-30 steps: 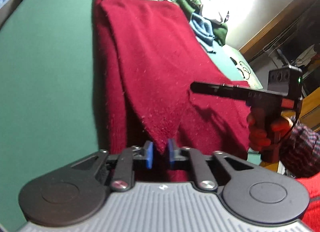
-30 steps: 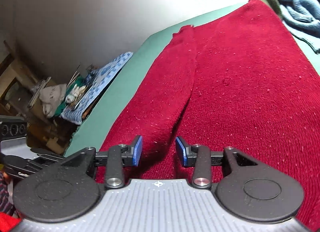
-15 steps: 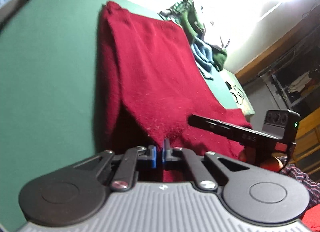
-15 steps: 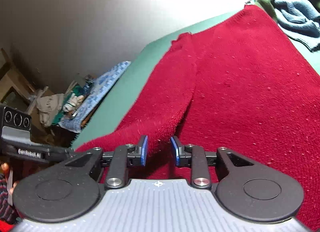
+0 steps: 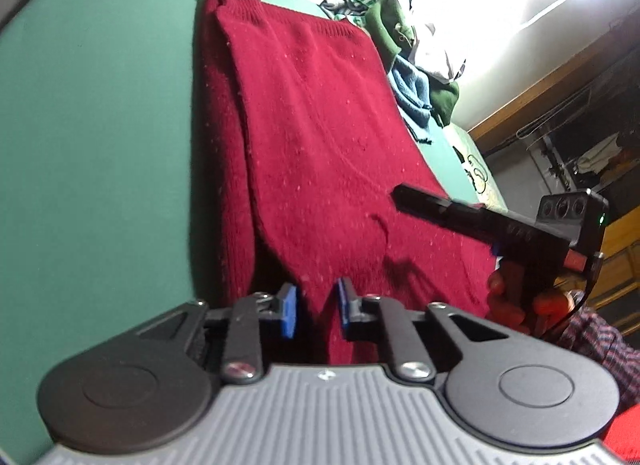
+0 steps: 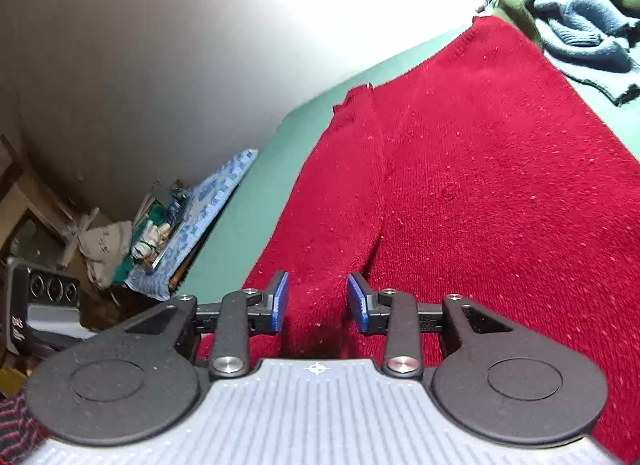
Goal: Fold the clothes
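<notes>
Half a second ago the left gripper point(image 5: 316, 307) was pinched shut on the sweater's point(image 5: 320, 153) near edge; now its fingers are spreading, cloth between them but unpressed. The right gripper point(image 6: 318, 303) likewise opens over a fold. The sweater lies flat on the green table point(image 5: 100, 145), long axis running away toward the clothes pile point(image 5: 416, 77).

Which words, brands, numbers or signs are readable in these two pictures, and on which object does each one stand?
None reads whole.
White letters on the side of the other gripper's body, at the left edge of the right wrist view: cut off and blurred, not readable.
Small marks on the dark bar of the gripper seen in the left wrist view: too blurred to read.
The red sweater carries no text.
</notes>
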`<state>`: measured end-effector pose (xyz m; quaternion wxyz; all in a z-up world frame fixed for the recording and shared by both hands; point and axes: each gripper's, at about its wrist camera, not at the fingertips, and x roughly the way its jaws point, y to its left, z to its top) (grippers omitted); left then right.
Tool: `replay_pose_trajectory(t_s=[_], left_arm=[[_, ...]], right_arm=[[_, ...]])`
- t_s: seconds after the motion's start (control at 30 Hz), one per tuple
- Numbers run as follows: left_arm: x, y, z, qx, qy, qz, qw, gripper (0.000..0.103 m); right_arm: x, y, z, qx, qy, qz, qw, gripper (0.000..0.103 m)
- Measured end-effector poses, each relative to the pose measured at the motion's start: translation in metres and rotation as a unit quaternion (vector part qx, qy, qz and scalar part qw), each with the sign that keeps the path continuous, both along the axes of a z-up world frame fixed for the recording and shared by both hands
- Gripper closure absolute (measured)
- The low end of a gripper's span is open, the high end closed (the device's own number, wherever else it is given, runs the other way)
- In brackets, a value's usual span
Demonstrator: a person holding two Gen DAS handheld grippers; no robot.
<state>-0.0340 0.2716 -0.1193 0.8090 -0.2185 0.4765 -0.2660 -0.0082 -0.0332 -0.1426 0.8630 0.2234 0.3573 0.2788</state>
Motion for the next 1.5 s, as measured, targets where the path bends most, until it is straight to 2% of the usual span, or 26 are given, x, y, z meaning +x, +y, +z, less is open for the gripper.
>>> replay_pose_trajectory(t_s=[0.1, 0.13, 0.17, 0.23, 0.33, 0.43, 0.53, 0.63, 0.67, 0.73, 0.77, 0.87, 0.93, 0.97, 1.0, 1.07, 1.2, 1.27, 1.33, 1.37, 1.4, 1.5], left_arm=[[0.008, -0.008, -0.004, 0.010, 0.009, -0.012, 0.9998, 0.091], [0.011, -0.010, -0.005, 0.013, 0.011, -0.016, 0.9997, 0.093], [0.013, -0.013, -0.006, 0.016, 0.014, -0.020, 0.9996, 0.103], [0.009, -0.012, -0.005, 0.033, 0.010, -0.028, 0.9990, 0.103], [-0.002, -0.010, -0.003, 0.062, 0.002, -0.040, 0.9973, 0.103], [-0.006, -0.008, -0.001, 0.081, -0.005, -0.045, 0.9957, 0.103], [-0.005, -0.009, 0.010, 0.093, -0.024, -0.049, 0.9942, 0.103], [-0.005, -0.010, 0.028, 0.113, -0.055, -0.053, 0.9907, 0.095], [-0.004, -0.013, 0.033, 0.137, -0.066, -0.055, 0.9869, 0.091], [-0.006, -0.017, 0.038, 0.186, -0.083, -0.064, 0.9769, 0.090], [-0.008, -0.019, 0.040, 0.211, -0.092, -0.069, 0.9708, 0.091], [-0.014, -0.014, 0.048, 0.221, -0.106, -0.082, 0.9660, 0.091], [-0.018, -0.011, 0.052, 0.227, -0.114, -0.095, 0.9624, 0.075], [-0.020, -0.009, 0.054, 0.233, -0.117, -0.094, 0.9608, 0.071], [-0.022, -0.007, 0.056, 0.238, -0.120, -0.094, 0.9592, 0.071], [-0.024, -0.005, 0.063, 0.220, -0.124, -0.088, 0.9635, 0.078], [-0.024, -0.022, 0.072, 0.125, -0.142, -0.115, 0.9753, 0.076], [-0.017, -0.037, 0.055, 0.130, -0.122, -0.132, 0.9751, 0.073], [-0.010, -0.053, 0.036, 0.138, -0.101, -0.149, 0.9740, 0.075], [-0.007, -0.056, 0.022, 0.140, -0.077, -0.155, 0.9749, 0.075], [-0.008, -0.056, 0.016, 0.140, -0.072, -0.155, 0.9753, 0.080], [-0.012, -0.052, 0.005, 0.133, -0.056, -0.153, 0.9776, 0.076]], right_arm=[[0.008, 0.010, -0.007, -0.028, 0.014, 0.004, 1.000, 0.070], [0.011, 0.013, -0.009, -0.031, 0.023, 0.007, 0.999, 0.080], [0.011, 0.014, -0.011, -0.033, 0.027, 0.015, 0.999, 0.089], [0.009, 0.019, -0.010, -0.050, 0.022, 0.037, 0.998, 0.090], [0.002, 0.026, -0.010, -0.084, 0.011, 0.066, 0.994, 0.090], [-0.002, 0.027, -0.013, -0.097, 0.002, 0.065, 0.993, 0.089], [-0.001, 0.023, -0.009, -0.097, -0.008, 0.040, 0.994, 0.075], [0.003, 0.020, 0.006, -0.077, -0.041, 0.013, 0.996, 0.075], [0.004, 0.021, 0.012, -0.070, -0.055, 0.012, 0.996, 0.075], [0.008, 0.029, 0.019, -0.064, -0.074, 0.028, 0.995, 0.076], [0.011, 0.038, 0.018, -0.073, -0.075, 0.044, 0.994, 0.076], [0.019, 0.061, 0.010, -0.115, -0.074, 0.087, 0.987, 0.076], [0.023, 0.075, -0.001, -0.158, -0.068, 0.108, 0.979, 0.076], [0.025, 0.078, -0.006, -0.175, -0.063, 0.110, 0.976, 0.080], [0.026, 0.077, -0.008, -0.179, -0.067, 0.107, 0.976, 0.080], [0.032, 0.071, -0.009, -0.168, -0.057, 0.101, 0.979, 0.079], [0.042, 0.052, 0.004, -0.094, -0.048, 0.075, 0.992, 0.079], [0.051, 0.056, 0.006, -0.098, -0.047, 0.078, 0.991, 0.080], [0.061, 0.061, 0.009, -0.101, -0.047, 0.084, 0.990, 0.080], [0.068, 0.065, 0.009, -0.104, -0.046, 0.098, 0.989, 0.080], [0.074, 0.071, 0.009, -0.109, -0.047, 0.113, 0.986, 0.080], [0.094, 0.093, 0.004, -0.145, -0.056, 0.150, 0.976, 0.080]])
